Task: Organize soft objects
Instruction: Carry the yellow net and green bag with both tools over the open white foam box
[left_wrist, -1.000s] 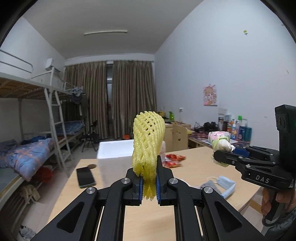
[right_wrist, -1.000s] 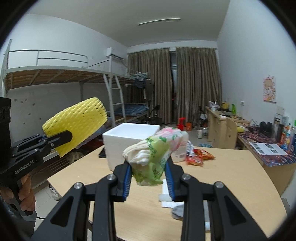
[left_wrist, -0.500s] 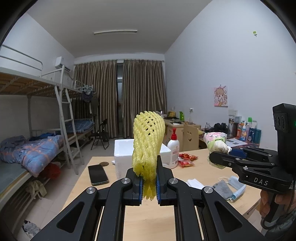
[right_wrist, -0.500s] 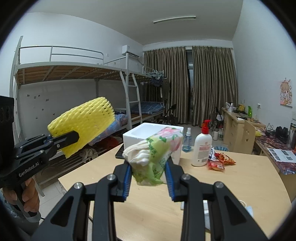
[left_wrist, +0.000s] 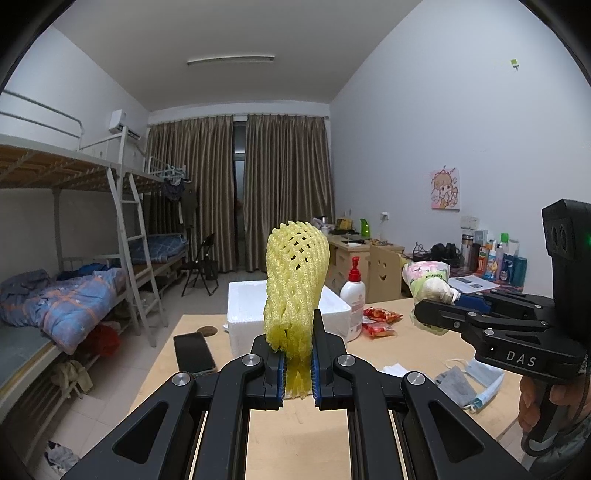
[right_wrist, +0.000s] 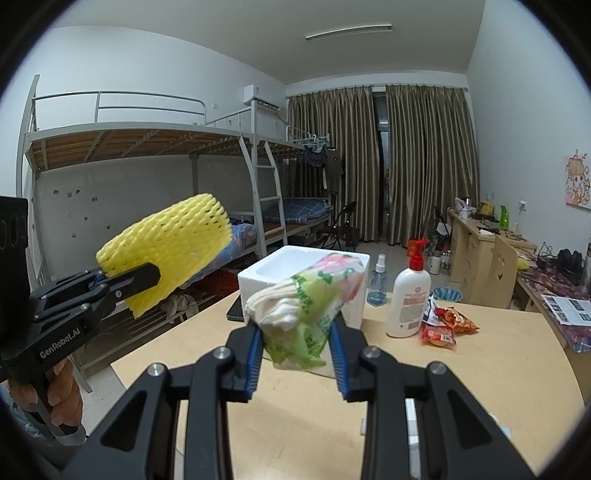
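Yellow foam netting is pinched at its lower end between the closed fingers of the left hand-held gripper; its long axis stands nearly upright in the left wrist view and is seen from the right wrist view slanting up and away from the fingers. A soft green and pink floral packet, with white cloth or tissue bulging from one end, is squeezed between the blue pads of the right hand-held gripper, whose fingers are held apart only by the packet's thickness. Both things are carried in the air above the near part of the table, not resting on it.

A white foam box with its open top upward sits toward the far left corner of the table, straight ahead of both hand-held grippers and lower than what they carry. It is judged to be the likely container for the soft things. The left hand-held gripper appears more directly lined up with the opening, the netting hanging just in front of it. A phone lies by the left edge, a pump bottle just right of the box, snack packets beyond, and a face mask near the right edge.
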